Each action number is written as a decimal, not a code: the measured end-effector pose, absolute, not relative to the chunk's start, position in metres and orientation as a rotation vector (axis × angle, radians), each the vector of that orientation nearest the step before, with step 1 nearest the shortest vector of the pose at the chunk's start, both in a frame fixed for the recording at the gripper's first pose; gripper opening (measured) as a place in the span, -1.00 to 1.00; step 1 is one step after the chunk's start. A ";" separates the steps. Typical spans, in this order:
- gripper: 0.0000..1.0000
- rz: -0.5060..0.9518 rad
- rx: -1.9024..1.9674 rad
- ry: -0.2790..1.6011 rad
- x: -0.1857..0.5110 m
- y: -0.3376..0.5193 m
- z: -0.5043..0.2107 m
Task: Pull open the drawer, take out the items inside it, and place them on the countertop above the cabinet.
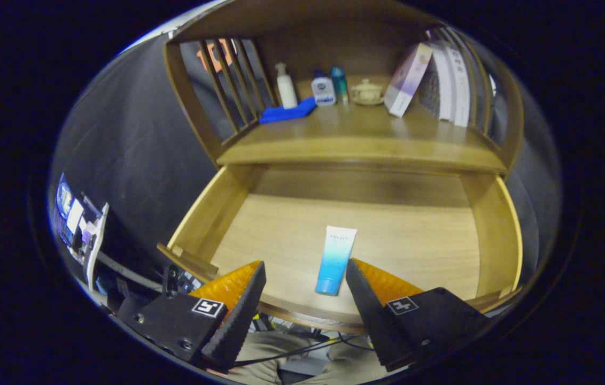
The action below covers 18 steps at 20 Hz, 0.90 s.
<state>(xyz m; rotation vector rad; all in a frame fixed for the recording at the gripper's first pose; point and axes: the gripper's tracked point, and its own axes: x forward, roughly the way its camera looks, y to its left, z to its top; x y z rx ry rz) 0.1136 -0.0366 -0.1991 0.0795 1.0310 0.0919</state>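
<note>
The wooden drawer (211, 214) stands pulled out toward me, under the countertop (356, 140) of the cabinet. On the drawer's floor lies one white and blue tube (335, 259), its blue cap end pointing at me. My gripper (305, 267) hovers open above the drawer's front edge. The tube lies between the two fingertips and closer to the right one, below them, untouched.
On the countertop stand a white pump bottle (285, 85), a small white bottle (323, 90), a teal bottle (339, 84), a lidded cup on a saucer (366, 92), a leaning box (407, 79), upright books (453, 83) and a blue cloth (287, 112). Slatted wooden sides flank it.
</note>
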 end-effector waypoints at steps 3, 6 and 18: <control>0.91 0.092 0.096 1.163 0.122 -0.040 -0.221; 0.90 0.052 0.098 1.270 0.133 -0.049 -0.242; 0.56 -0.091 0.004 1.464 0.149 -0.076 -0.285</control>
